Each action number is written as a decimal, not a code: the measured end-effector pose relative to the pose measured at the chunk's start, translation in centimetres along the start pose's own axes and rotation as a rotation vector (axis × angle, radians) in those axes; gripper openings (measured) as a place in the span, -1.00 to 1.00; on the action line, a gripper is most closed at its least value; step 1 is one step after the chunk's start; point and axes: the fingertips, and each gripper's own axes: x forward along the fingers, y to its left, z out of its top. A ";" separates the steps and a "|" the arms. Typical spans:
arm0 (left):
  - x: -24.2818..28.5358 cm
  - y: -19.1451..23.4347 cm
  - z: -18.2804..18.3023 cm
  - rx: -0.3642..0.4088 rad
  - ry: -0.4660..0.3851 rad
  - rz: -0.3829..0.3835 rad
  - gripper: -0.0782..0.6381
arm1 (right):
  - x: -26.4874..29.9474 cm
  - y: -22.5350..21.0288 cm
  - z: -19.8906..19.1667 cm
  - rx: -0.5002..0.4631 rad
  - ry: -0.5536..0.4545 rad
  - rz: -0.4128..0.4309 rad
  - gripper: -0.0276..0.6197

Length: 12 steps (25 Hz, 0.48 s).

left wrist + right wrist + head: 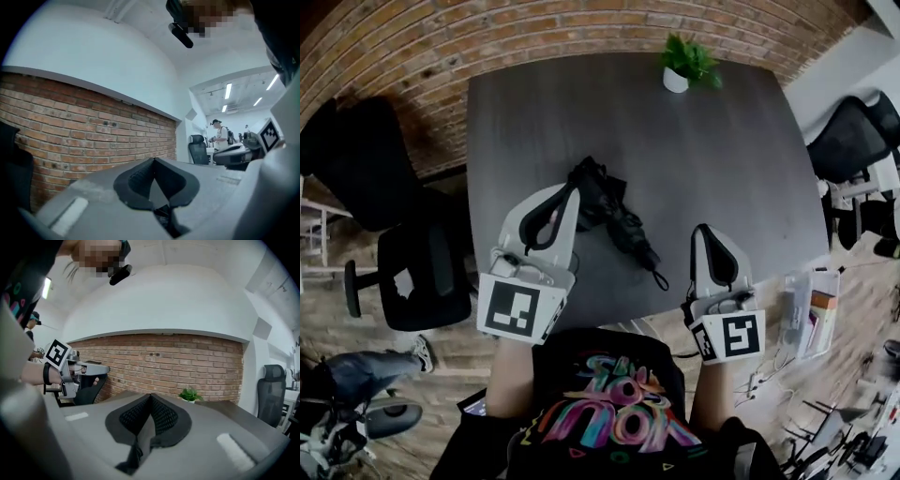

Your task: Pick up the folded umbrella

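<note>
Black folded umbrella (614, 211) lies on the dark table (722, 159); left gripper (572, 190) near its left end, jaws together, empty; right gripper (705, 231) at near right, likewise closed, empty.

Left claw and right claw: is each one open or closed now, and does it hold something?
Left claw: closed, holding nothing.
Right claw: closed, holding nothing.

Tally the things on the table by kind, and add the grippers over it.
Umbrella: 1
Plant: 1
Grippers: 2, the left gripper and the right gripper
Total: 4
</note>
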 end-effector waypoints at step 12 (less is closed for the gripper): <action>-1.4 0.3 1.3 0.009 -0.016 0.271 -0.78 | 4.6 -0.7 0.6 -0.010 -0.052 0.289 -0.91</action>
